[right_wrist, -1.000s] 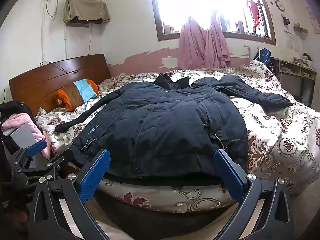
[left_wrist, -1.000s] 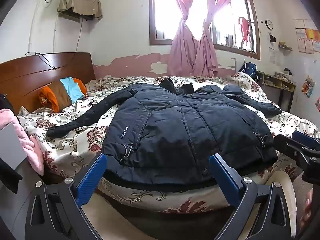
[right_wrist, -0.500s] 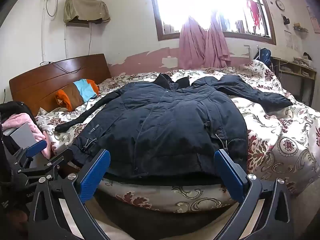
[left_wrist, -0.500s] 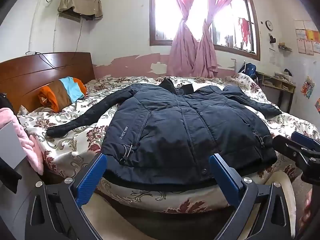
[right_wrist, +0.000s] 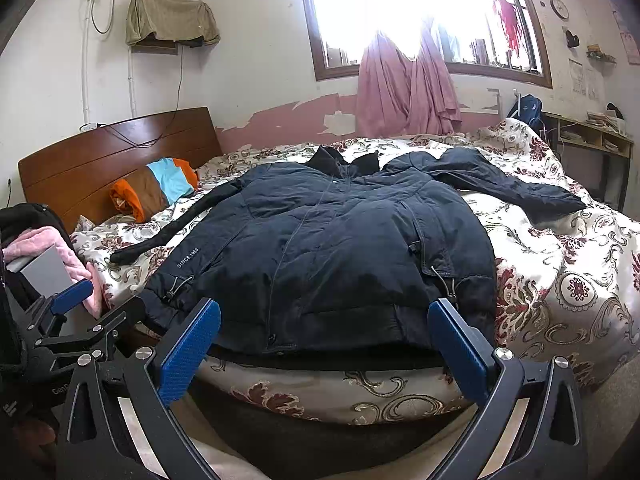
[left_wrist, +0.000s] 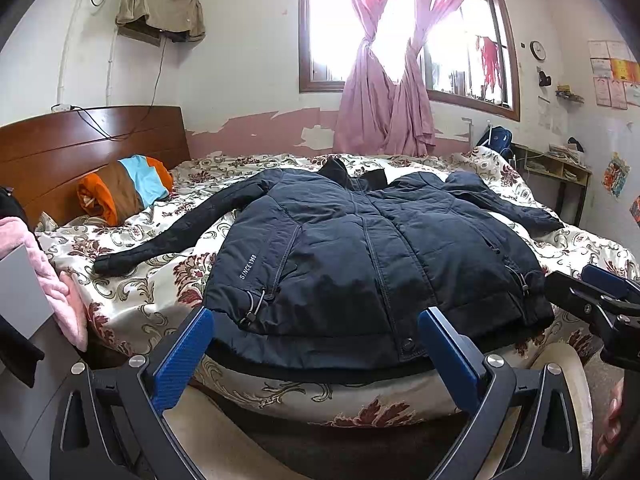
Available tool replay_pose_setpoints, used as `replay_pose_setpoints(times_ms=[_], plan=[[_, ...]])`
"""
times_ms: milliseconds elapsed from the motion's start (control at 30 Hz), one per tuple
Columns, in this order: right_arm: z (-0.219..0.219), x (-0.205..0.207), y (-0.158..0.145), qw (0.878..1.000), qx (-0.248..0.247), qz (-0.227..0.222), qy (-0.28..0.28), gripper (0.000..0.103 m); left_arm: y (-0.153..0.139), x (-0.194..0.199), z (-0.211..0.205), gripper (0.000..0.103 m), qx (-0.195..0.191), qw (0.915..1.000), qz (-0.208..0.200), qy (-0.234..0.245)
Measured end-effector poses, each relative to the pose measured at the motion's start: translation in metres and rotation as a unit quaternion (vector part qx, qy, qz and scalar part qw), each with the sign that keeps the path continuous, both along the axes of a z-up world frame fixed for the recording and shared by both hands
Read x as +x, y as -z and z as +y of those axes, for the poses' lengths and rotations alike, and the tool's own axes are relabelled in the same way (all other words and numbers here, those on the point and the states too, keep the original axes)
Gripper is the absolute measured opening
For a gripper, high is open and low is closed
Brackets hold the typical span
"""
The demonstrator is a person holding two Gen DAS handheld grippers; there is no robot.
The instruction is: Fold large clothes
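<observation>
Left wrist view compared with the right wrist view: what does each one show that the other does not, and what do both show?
Only the left wrist view shows the right tool at its right edge, and colourful papers on the right wall.

Only the right wrist view shows the left tool at its left edge, and more bare floral bedspread to the right of the jacket.

Both show the dark jacket spread flat on the bed with both sleeves out, the wooden headboard, the striped pillow and pink curtains. Both tools are open and empty.
</observation>
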State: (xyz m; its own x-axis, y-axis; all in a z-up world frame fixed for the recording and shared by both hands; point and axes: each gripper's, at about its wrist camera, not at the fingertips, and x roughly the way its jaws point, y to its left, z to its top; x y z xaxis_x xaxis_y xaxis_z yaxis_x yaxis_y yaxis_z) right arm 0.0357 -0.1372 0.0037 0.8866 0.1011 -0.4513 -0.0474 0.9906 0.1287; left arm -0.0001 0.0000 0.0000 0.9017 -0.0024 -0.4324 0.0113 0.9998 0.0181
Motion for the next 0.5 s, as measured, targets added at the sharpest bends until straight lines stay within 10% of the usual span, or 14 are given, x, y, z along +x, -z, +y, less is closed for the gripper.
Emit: replay_pose_setpoints(times_ms=[500], plan=[[0.0003,0.0009,0.0013,1.000,0.000,0.000,0.000,0.102,0.0000,-0.0001,0.0000,0.103,0.000,1.0000,-0.001,0.000]])
